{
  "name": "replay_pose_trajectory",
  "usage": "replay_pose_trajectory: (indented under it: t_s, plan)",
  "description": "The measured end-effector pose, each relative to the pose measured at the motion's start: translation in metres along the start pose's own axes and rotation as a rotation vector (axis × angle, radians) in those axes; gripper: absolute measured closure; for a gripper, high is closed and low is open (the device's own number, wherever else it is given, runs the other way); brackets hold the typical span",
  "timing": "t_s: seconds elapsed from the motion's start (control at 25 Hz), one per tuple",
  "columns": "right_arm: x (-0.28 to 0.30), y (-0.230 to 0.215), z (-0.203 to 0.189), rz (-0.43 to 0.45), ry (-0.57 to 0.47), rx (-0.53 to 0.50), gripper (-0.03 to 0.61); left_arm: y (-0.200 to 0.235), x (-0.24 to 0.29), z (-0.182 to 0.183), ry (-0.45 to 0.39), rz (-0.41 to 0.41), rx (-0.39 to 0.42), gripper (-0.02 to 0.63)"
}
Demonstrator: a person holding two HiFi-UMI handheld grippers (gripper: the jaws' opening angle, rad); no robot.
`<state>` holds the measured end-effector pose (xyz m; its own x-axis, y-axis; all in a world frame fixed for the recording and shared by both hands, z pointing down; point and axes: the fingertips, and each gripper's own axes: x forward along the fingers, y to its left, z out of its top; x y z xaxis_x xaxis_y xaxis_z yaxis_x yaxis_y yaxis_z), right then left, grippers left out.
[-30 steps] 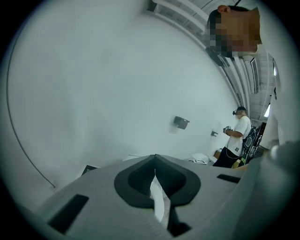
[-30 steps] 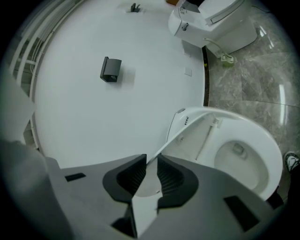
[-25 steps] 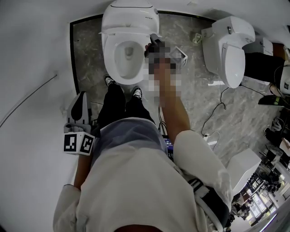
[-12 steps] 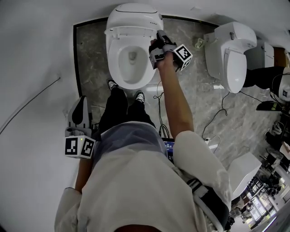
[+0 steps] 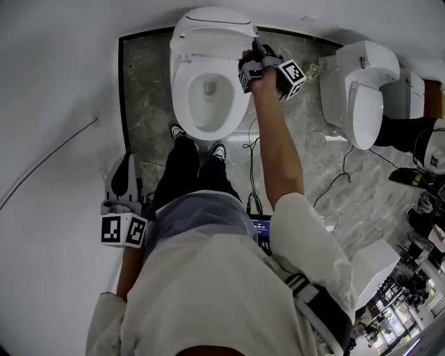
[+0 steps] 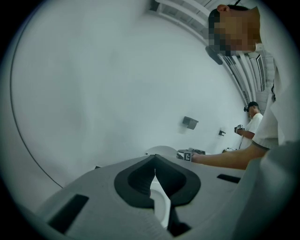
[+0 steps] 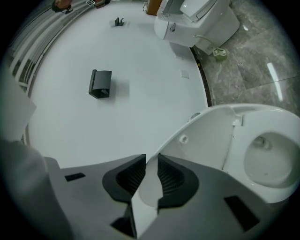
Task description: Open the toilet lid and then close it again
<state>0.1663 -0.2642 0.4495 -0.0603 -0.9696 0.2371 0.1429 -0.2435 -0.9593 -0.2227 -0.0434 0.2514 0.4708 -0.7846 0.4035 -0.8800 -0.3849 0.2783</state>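
Held the left gripper low at the near left, pressed together on nothing, well apart from the toilet. Found the lid raised at the toilet's far end, hinge line running left to right. Pinched its right edge in the right gripper, just eased slightly wider. Judged closing as a swing toward the near side and down, right hand by far the nearer.

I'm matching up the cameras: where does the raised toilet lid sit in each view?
Head view: toilet lid top centre, upright behind the bowl.
Left gripper view: toilet lid small, low centre, just above the shut jaws.
Right gripper view: toilet lid lower centre, pinched between jaws that just eased slightly.
Shared landmark: the bowl.
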Motion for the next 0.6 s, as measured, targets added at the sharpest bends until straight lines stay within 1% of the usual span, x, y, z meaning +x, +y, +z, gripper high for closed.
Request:
replay_pose_trajectory:
  t_s: [0.16,0.28,0.36,0.52,0.6]
  plan:
    - [0.016,-0.002,0.011,0.016,-0.017,0.031,0.512,0.012,0.003,-0.007,0.006,0.022,-0.007,0.606]
    - [0.023,0.003,0.017,0.021,-0.04,0.065,0.513,0.018,0.0,-0.004,0.008,0.031,-0.008,0.606]
    - [0.026,0.008,0.02,0.022,-0.046,0.063,0.514,0.021,-0.001,-0.001,0.012,0.037,-0.008,0.606]
    - [0.034,0.017,0.027,0.025,-0.038,0.02,0.514,0.025,0.003,-0.001,0.013,0.037,-0.012,0.606]
    - [0.037,0.023,0.025,0.019,0.001,-0.059,0.514,0.025,0.005,-0.001,0.014,0.036,-0.014,0.606]
